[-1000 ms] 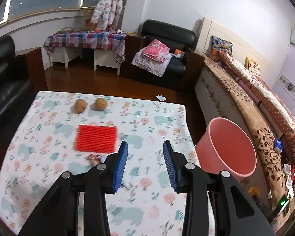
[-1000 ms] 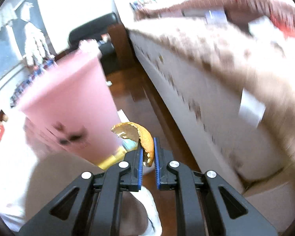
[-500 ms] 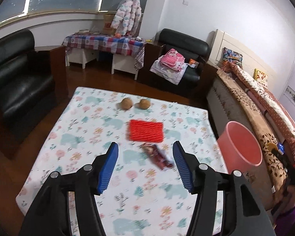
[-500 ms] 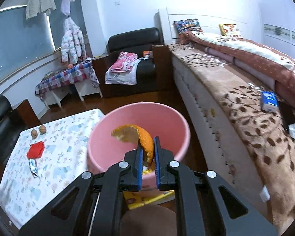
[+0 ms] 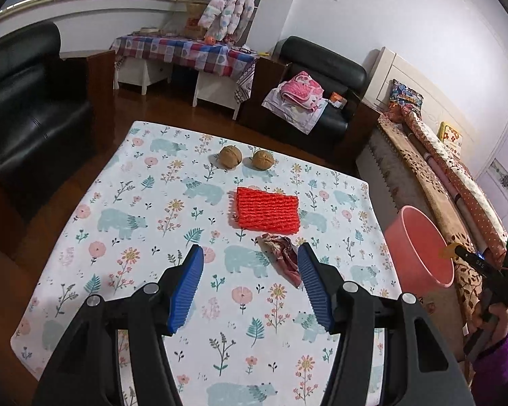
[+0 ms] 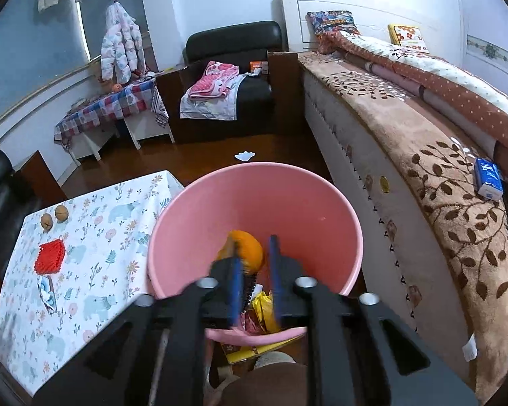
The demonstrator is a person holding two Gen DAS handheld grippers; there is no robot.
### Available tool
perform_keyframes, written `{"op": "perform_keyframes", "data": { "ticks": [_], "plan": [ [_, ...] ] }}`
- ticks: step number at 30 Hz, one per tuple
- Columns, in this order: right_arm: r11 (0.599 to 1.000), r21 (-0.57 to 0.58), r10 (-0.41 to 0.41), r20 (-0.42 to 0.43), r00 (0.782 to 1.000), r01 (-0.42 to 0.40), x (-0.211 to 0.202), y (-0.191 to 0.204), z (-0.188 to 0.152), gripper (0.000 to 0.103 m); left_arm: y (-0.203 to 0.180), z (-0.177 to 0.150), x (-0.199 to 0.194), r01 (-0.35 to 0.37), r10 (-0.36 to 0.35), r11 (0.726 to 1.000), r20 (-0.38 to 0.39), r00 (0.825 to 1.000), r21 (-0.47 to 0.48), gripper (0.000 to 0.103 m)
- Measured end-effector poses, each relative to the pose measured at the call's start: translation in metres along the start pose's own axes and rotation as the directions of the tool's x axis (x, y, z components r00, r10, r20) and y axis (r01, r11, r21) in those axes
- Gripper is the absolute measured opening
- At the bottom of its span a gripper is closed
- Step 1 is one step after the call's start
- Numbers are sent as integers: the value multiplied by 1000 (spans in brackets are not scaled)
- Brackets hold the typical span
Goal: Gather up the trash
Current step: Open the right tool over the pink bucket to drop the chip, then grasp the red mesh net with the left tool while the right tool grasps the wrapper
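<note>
- The right gripper [image 6: 254, 267] hangs over the mouth of the pink bin [image 6: 172, 216], its jaws opening; the orange peel [image 6: 249, 252] sits between them, against the left pad and clear of the right one.
- The left gripper [image 5: 250, 280] stands wide and empty above the table [image 5: 125, 203]; the crumpled wrapper [image 5: 282, 257] lies on the cloth just beyond its right pad.
- On the table: one wrapper, one red foam net [image 5: 267, 209], two walnuts [image 5: 230, 157].
- One bin, beside the table's right edge.

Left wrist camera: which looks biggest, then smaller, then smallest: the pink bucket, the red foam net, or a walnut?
1. Pink bucket, though it is partly cut off.
2. Red foam net.
3. Walnut; both walnuts look alike.
</note>
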State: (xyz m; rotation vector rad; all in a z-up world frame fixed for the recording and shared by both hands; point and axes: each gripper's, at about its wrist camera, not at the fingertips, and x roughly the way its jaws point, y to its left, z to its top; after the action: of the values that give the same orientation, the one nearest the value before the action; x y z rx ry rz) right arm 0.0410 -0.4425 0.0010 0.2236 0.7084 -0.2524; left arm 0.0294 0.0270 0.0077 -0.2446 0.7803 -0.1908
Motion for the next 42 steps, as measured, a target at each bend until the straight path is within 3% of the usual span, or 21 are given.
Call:
{"op": "perform_keyframes", "data": {
  "ticks": [2,13,18,21,26,28,32,37,42],
  "plan": [
    [1000,-1,-3,6,1000,3,0,3,3,36,1,3,3,5,-5,1000,1,1000,-1,57],
    [1000,-10,29,-46,999,-29,10,23,11,36,17,11,19,3,-3,1000,-6,1000,-26,57],
    [988,-88,129,-13,992,-130,-1,58,11,36,22,14,31,-1,0,999,-14,1000,-37,57],
    [958,-143,249,-15,968,-249,-3,92,5,36,25,16,36,0,-1,999,-16,1000,-47,57],
    [874,-233,415,-102,904,-427,6,157,-14,36,29,20,41,-2,1,999,-11,1000,-47,57],
    [831,-271,459,-158,874,-485,14,186,-27,36,31,22,43,-2,1,999,-9,1000,-49,57],
    [776,-316,491,-241,837,-546,25,228,-47,36,36,26,48,-3,2,998,-8,1000,-55,57],
    [744,-355,476,-313,822,-566,45,268,-67,36,36,32,61,5,-6,999,-16,1000,-48,57],
    [728,-382,453,-354,818,-569,60,283,-79,36,32,35,80,2,-3,1000,-43,999,-25,57]
  ]
}}
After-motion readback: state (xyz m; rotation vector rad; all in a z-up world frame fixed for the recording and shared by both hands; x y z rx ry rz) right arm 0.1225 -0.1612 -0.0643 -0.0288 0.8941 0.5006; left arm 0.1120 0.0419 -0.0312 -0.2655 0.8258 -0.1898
